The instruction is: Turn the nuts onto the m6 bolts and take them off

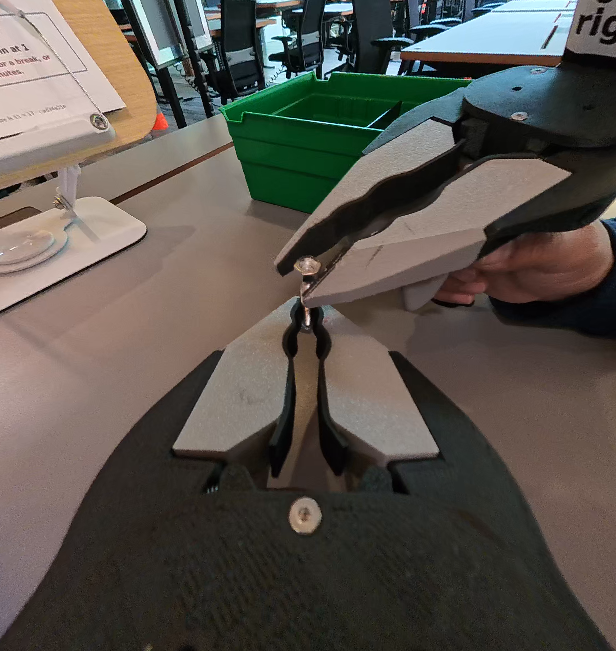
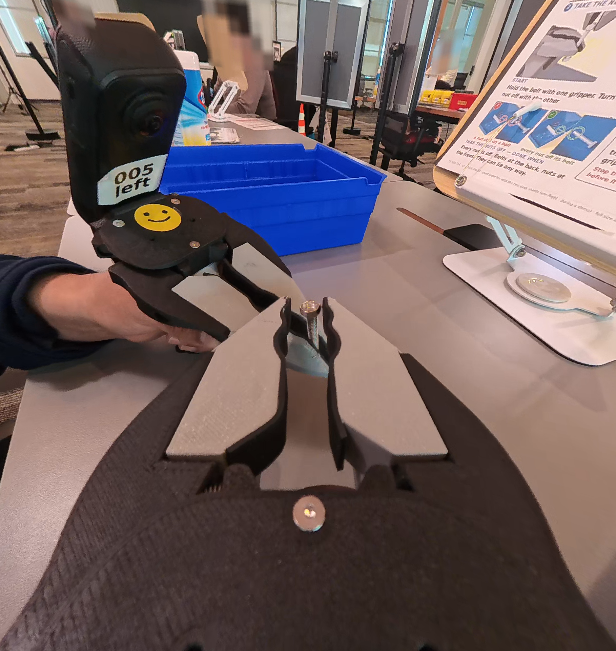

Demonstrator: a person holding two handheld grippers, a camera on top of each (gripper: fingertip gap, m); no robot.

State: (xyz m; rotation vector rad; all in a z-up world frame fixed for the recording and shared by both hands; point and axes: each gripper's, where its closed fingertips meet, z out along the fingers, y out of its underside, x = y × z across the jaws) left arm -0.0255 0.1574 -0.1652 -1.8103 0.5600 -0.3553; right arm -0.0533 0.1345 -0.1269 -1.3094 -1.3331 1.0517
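Note:
A silver bolt [image 1: 306, 281] stands nearly upright above the grey table [image 1: 158, 352], held between both grippers. My right gripper [image 1: 297, 278] comes in from the right and is shut on the bolt's head; in the right wrist view the head [image 2: 310, 309] sits between its fingertips, my right gripper [image 2: 307, 307]. My left gripper [image 1: 305, 318] is shut on the nut [image 1: 306, 329] at the lower end of the thread. In the right wrist view the left gripper [image 2: 312, 355] reaches in from the left under the bolt, and the nut is hidden there.
A green bin [image 1: 299, 155] stands behind the grippers in the left wrist view, a blue bin [image 2: 271, 197] in the right wrist view. A white stand with an instruction sheet [image 1: 35, 88] [image 2: 546, 141] sits on the table. A hand [image 1: 532, 267] holds each gripper. There is about 5 cm between the tips of the two grippers.

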